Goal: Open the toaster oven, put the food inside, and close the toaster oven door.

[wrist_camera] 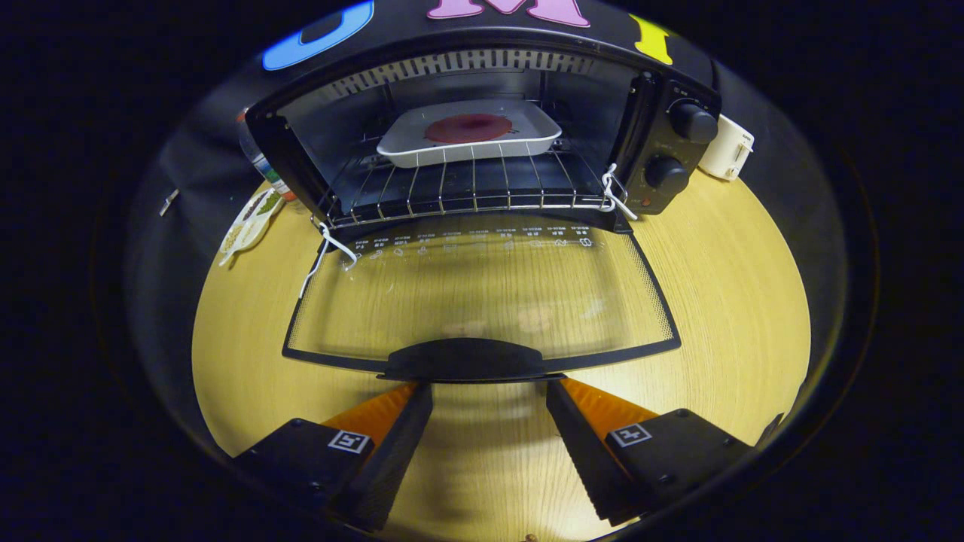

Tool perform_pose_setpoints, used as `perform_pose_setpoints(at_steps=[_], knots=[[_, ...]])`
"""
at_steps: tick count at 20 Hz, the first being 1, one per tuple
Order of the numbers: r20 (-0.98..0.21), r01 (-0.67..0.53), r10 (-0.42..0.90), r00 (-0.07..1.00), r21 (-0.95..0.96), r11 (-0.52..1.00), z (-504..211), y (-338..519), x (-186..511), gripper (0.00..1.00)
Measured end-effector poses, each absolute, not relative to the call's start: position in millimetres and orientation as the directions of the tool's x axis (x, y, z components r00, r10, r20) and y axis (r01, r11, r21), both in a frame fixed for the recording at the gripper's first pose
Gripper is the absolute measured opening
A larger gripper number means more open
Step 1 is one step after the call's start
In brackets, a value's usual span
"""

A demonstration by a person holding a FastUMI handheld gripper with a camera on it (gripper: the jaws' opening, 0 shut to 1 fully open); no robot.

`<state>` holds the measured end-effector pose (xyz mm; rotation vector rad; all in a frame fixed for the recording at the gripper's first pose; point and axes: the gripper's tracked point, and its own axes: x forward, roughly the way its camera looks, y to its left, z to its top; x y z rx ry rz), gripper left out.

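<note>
Gripper view showed the gripper (489, 391) with its fingers spread wide and holding nothing, their tips just short of the door handle (471, 360), one to each side of it. The glass door (482, 301) lay folded flat toward the fingers over the wooden table (738, 301), hinged at the toaster oven (482, 128). Inside the toaster oven, on the wire rack (467, 192), sat the white tray (471, 134) with the round dark-red food (468, 128). Closing the door looked like the step left. The likely risk: wide fingers could slide under or past the handle without catching it, letting the door drop back, or a hard push could shove the toaster oven backward. White ties (614, 188) at the rack's front corners might also snag.
</note>
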<state>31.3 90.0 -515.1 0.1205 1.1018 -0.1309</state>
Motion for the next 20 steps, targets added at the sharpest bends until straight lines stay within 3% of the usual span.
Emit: perform_pose_setpoints(at_steps=[13, 20], knots=[[-0.736, 0.147, -0.012, 0.676, 0.119, 0.982, -425.1, 93.1, 56.3, 0.99], [-0.688, 0.106, -0.006, 0.726, 0.103, 0.989, -391.0, 84.7, 32.9, 0.99]])
